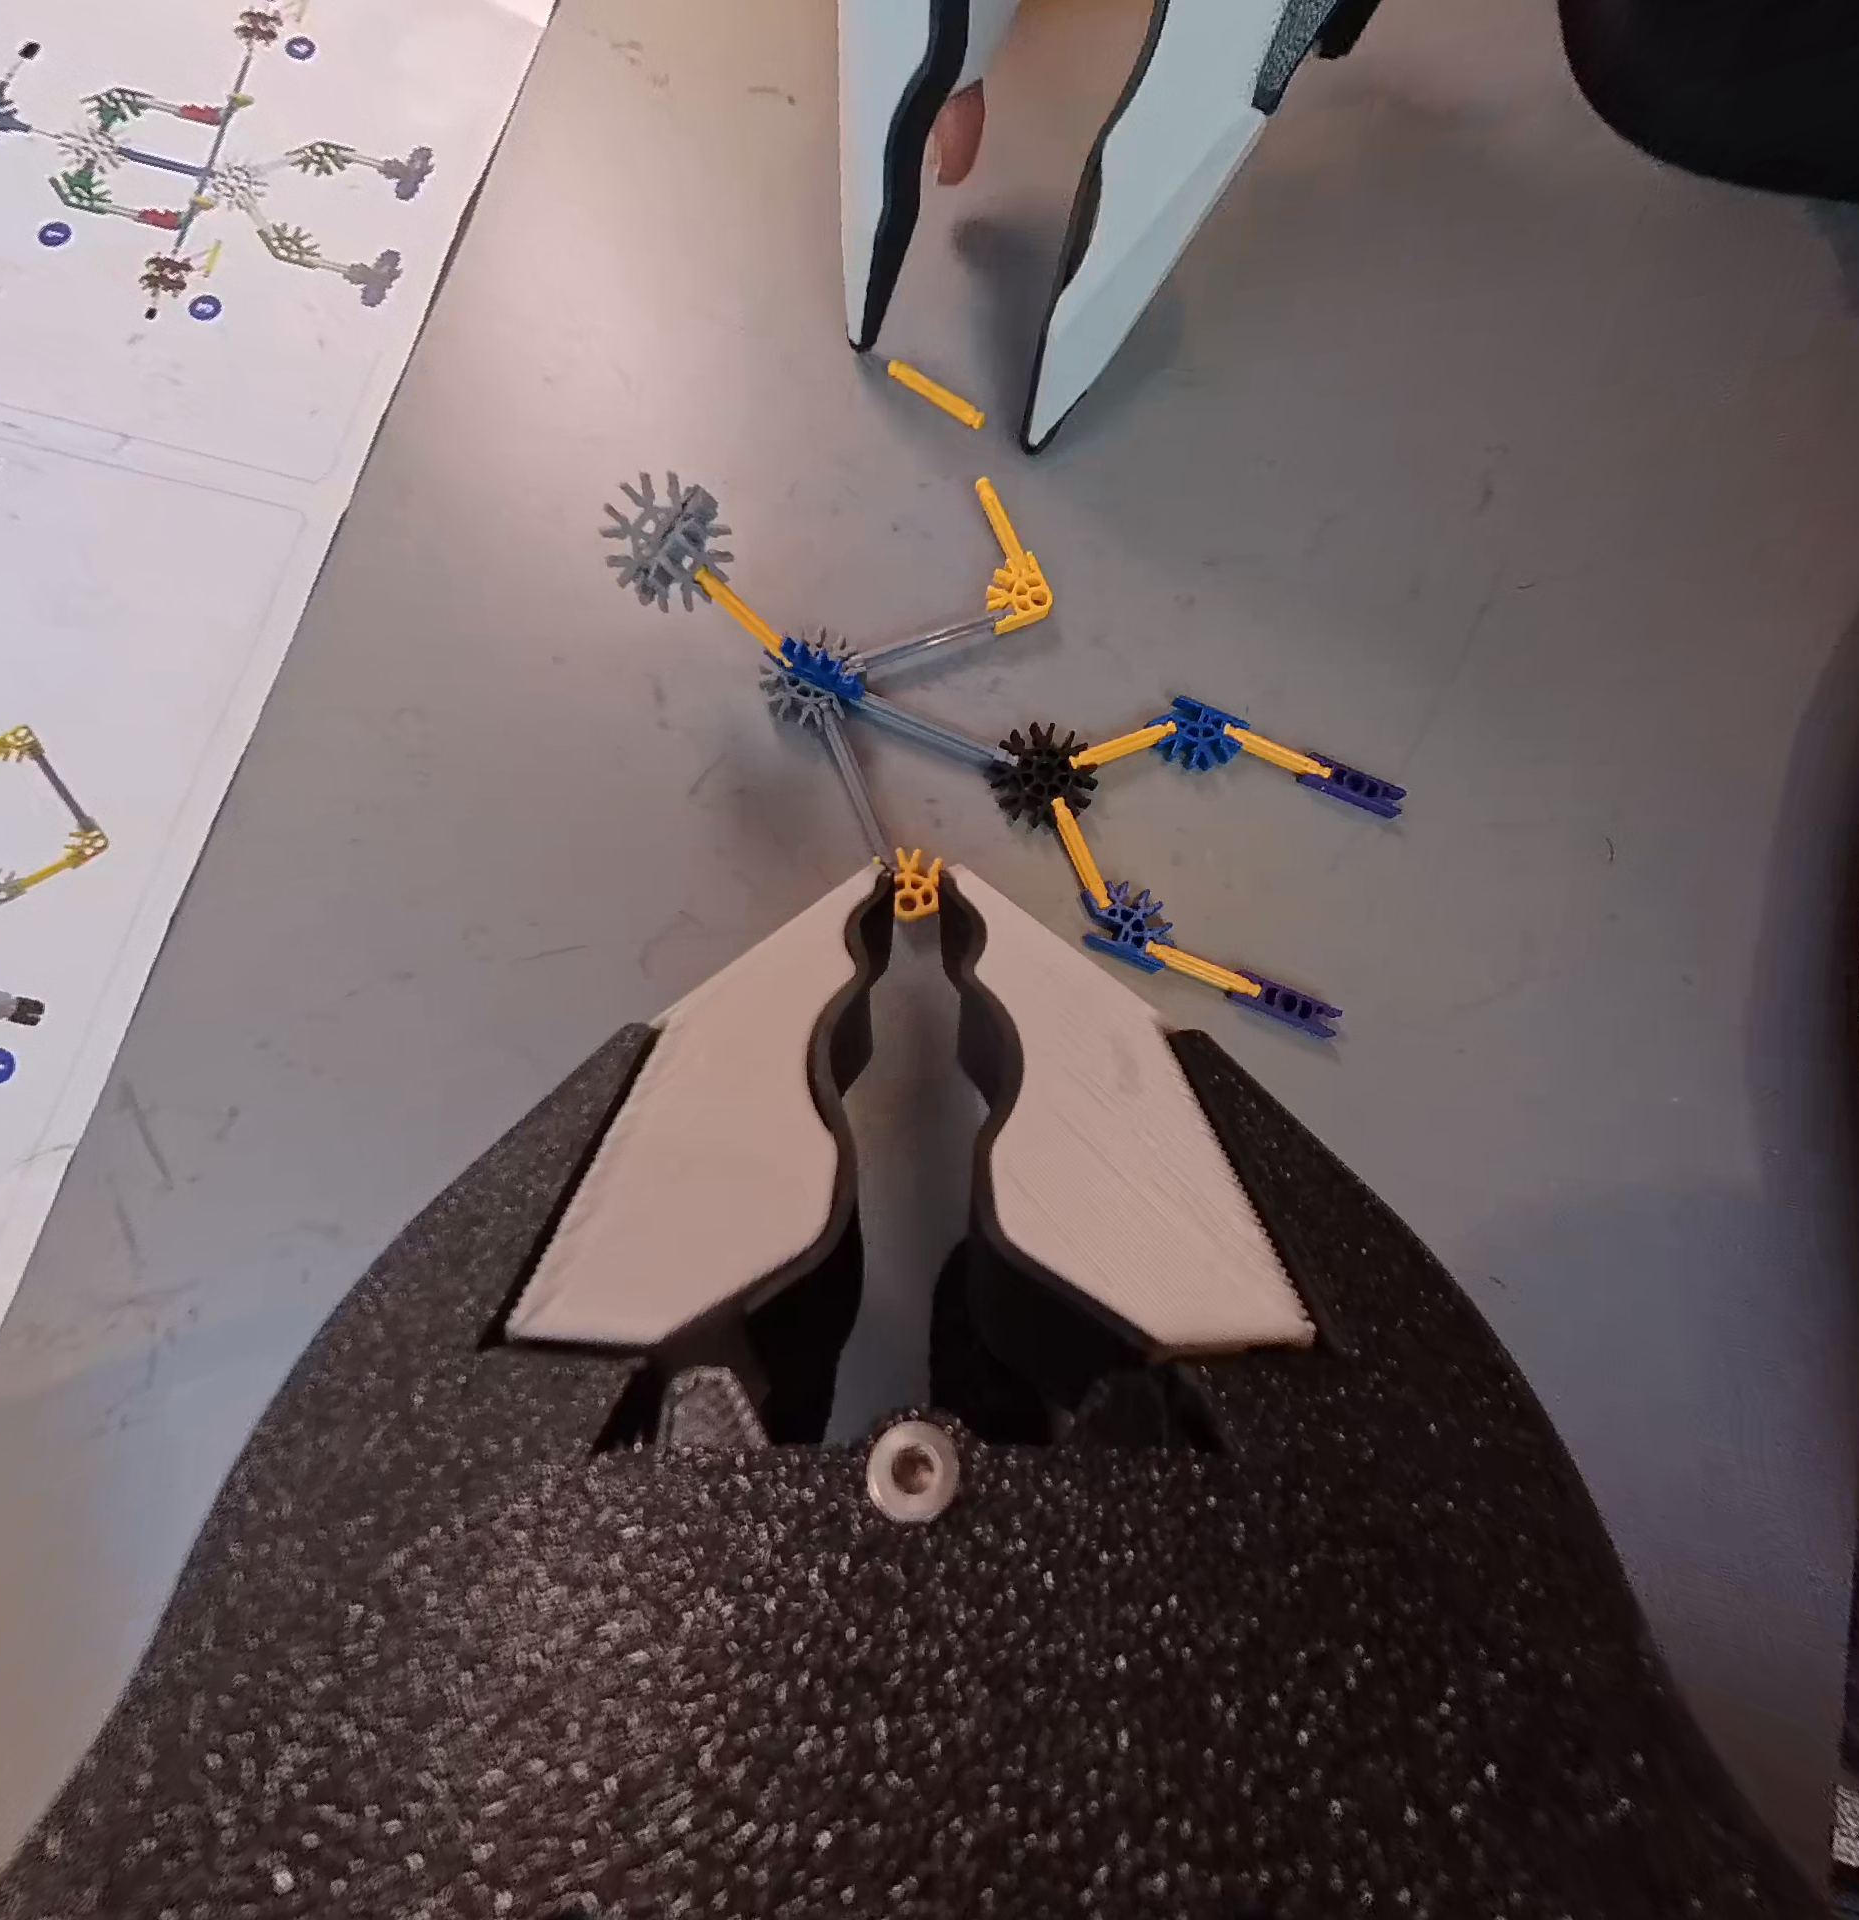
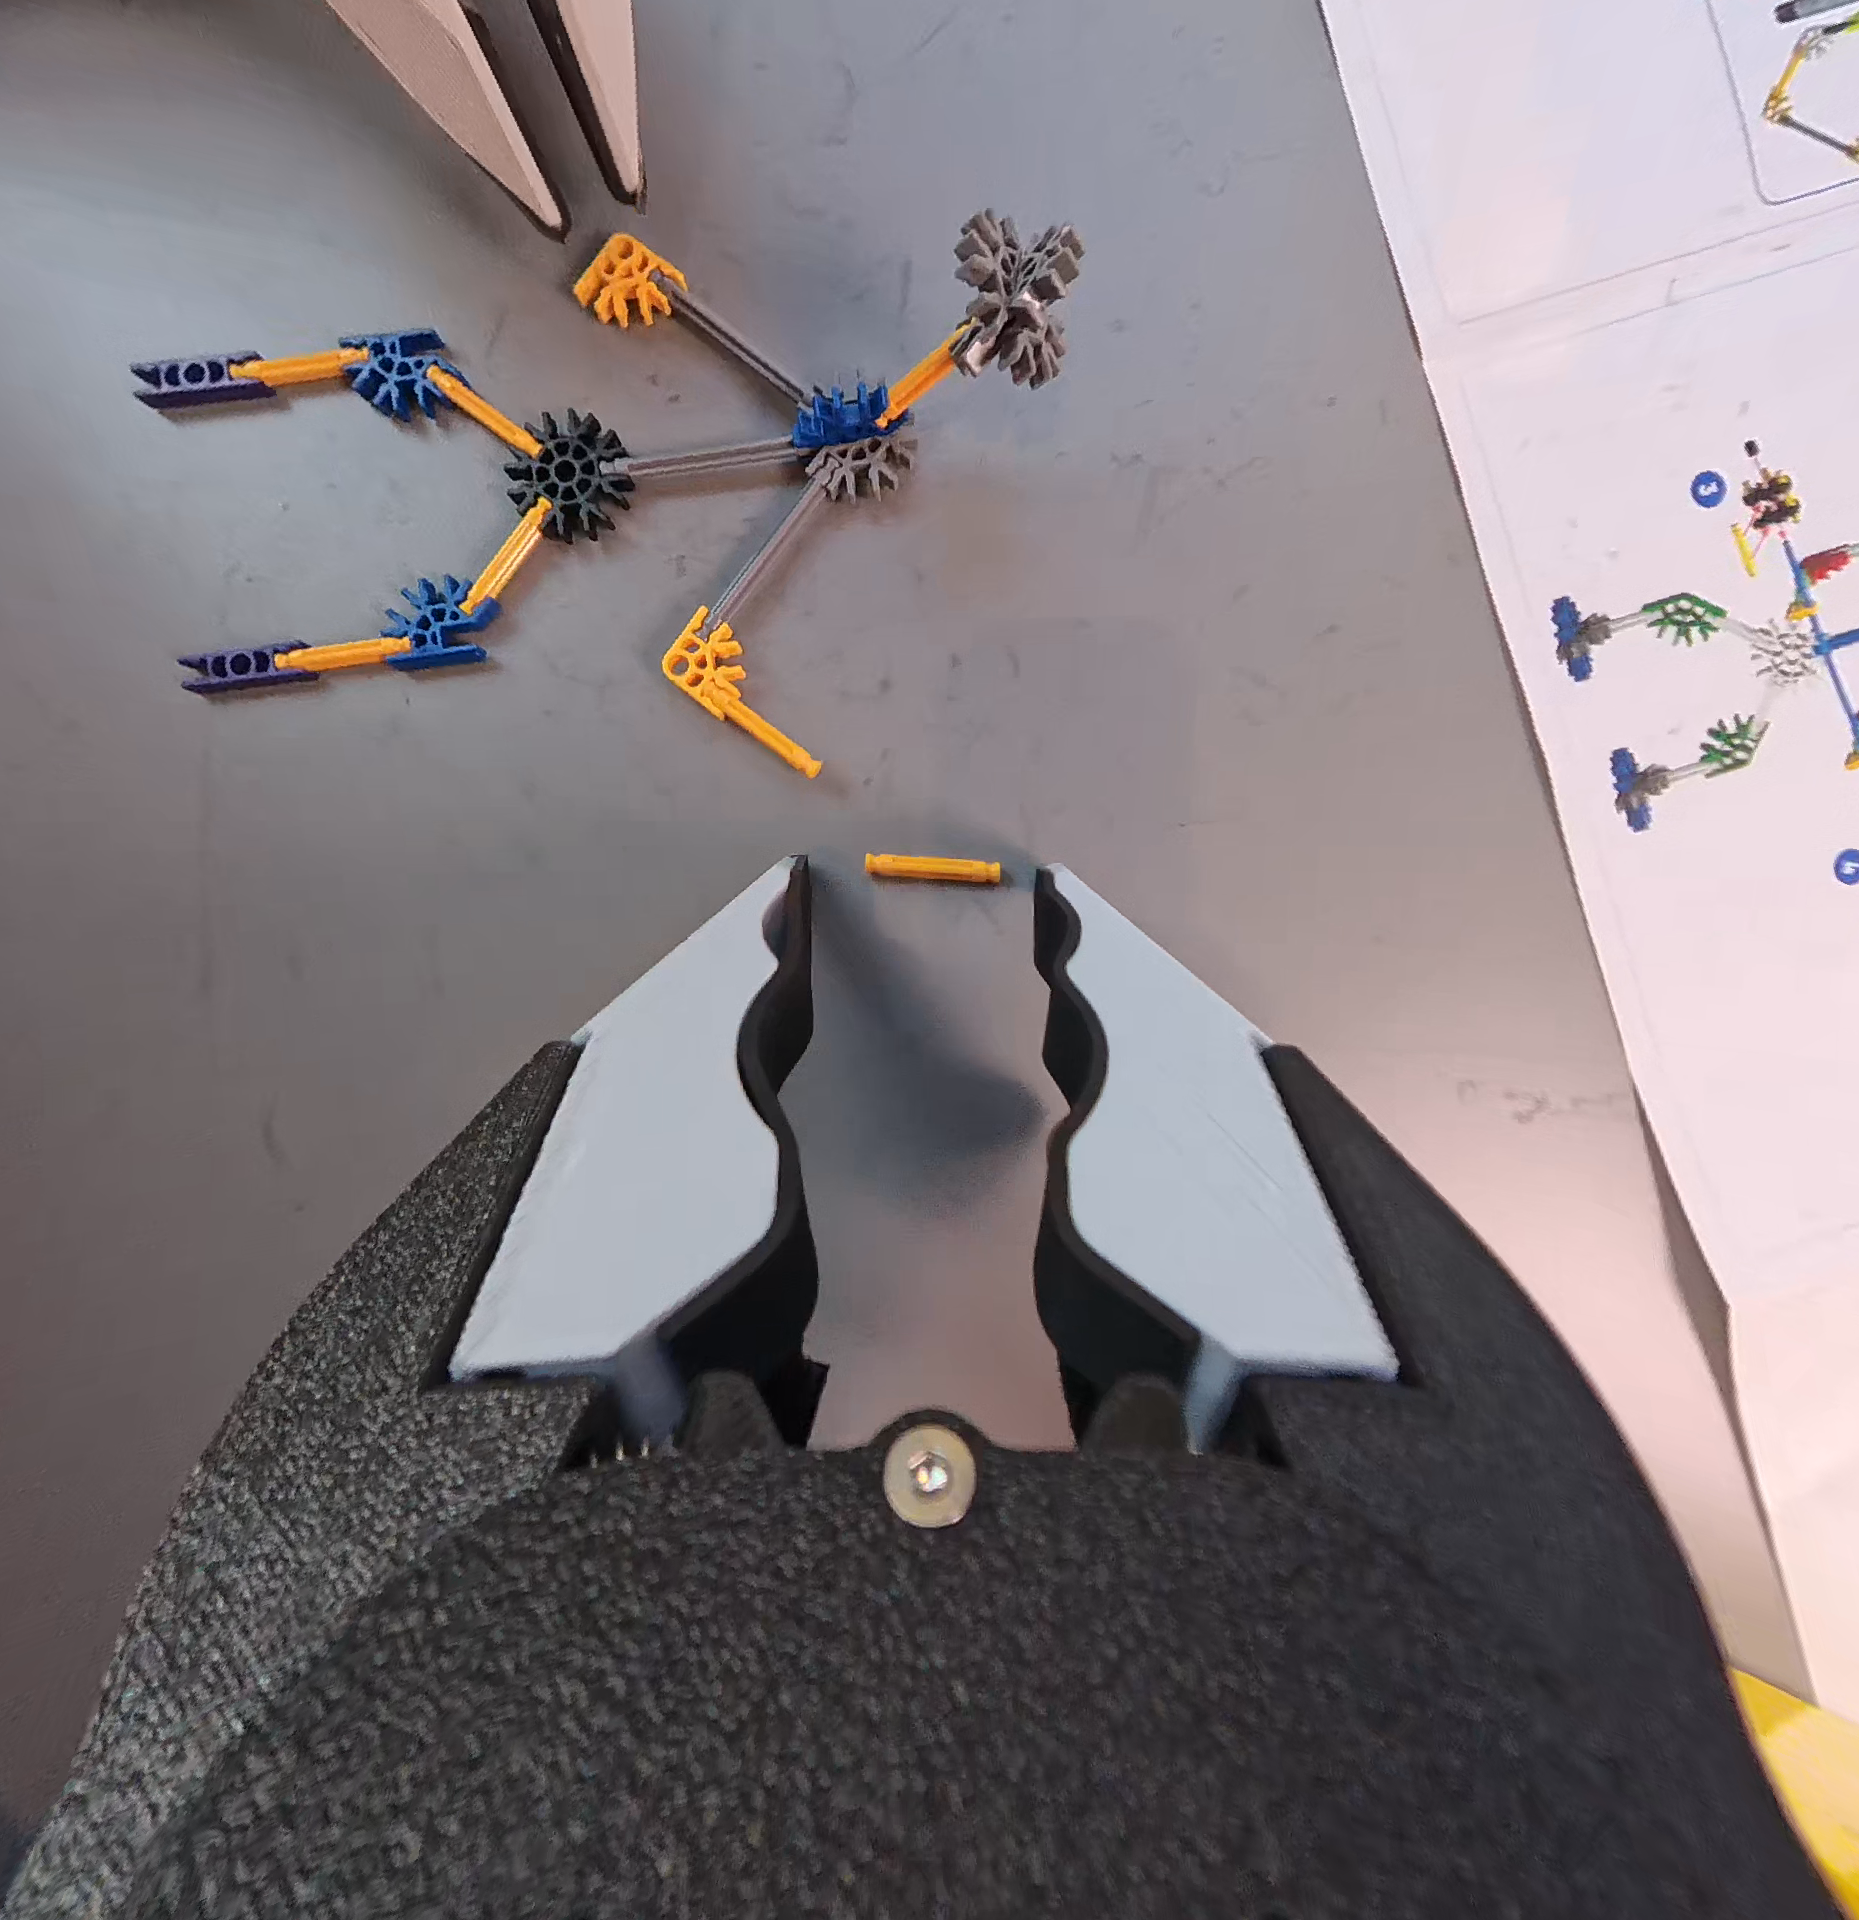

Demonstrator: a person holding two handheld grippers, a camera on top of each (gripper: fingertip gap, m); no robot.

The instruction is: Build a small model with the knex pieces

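Note:
A rod-and-connector figure (image 1: 1039,774) lies flat on the grey table (image 1: 1424,520), with grey, blue, black and yellow connectors and purple end clips; it also shows in the right wrist view (image 2: 566,473). My left gripper (image 1: 914,873) is shut on the yellow connector (image 1: 917,896) at the end of one grey rod; it also shows in the right wrist view (image 2: 601,218). My right gripper (image 2: 922,864) is open, low over the table. A loose yellow rod (image 2: 933,868) lies crosswise between its tips, untouched. The left wrist view shows that gripper (image 1: 946,395) straddling the rod (image 1: 935,395).
A printed instruction sheet (image 1: 177,468) lies along one side of the table, seen too in the right wrist view (image 2: 1683,935). A person's fingertip (image 1: 961,135) shows behind the right gripper. A dark object (image 1: 1735,94) sits at the far corner. A yellow thing (image 2: 1818,1787) is at the near edge. Spacing between my two grippers at the tips: around 12 centimetres.

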